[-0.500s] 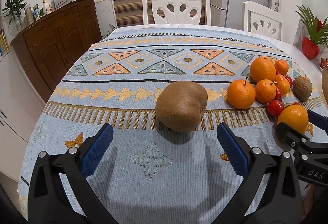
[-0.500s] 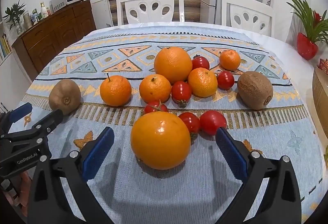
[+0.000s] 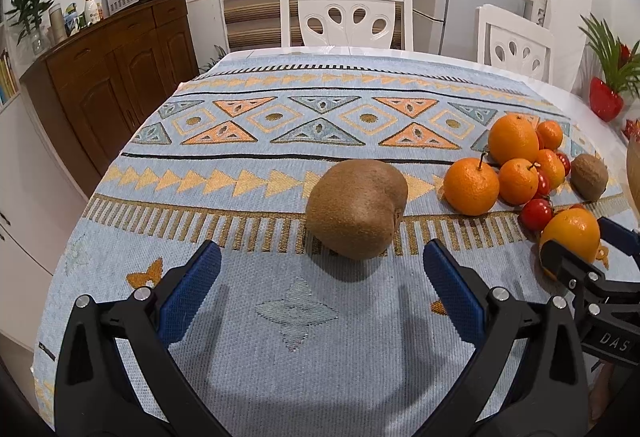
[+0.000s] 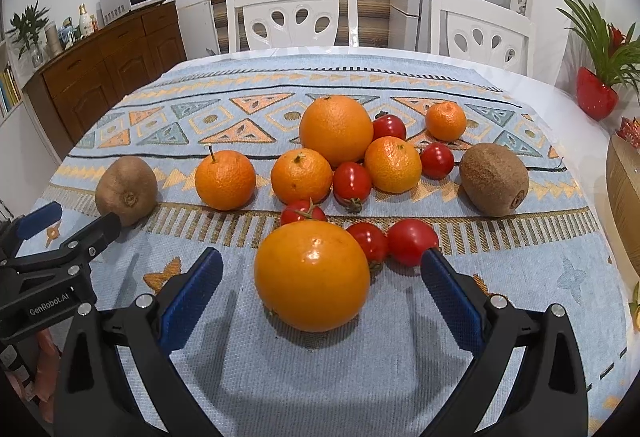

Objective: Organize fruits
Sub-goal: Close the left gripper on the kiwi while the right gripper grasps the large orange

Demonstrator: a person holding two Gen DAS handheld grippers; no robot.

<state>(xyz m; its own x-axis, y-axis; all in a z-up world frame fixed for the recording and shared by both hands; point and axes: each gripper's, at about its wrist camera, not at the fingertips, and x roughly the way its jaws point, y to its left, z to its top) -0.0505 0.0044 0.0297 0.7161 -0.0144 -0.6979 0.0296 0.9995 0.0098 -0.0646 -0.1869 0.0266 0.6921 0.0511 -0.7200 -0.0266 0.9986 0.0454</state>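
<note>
Right now I'm holding the left gripper (image 3: pixel 316 297) wide open and empty, just short of one kiwi (image 3: pixel 357 208). I'm keeping the right gripper (image 4: pixel 322 289) equally wide, its jaws flanking an orange (image 4: pixel 312 275) without touching. I'm counting two kiwis, two oranges, four mandarins and six tomatoes lying on the cloth (image 4: pixel 360 377).

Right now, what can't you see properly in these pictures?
- Wooden thing, right wrist view: cut off by the edge; can't tell what it is.
- Bottles on the cabinet, left wrist view: labels too small.
- Big orange, left wrist view: partly hidden by the right gripper.
</note>
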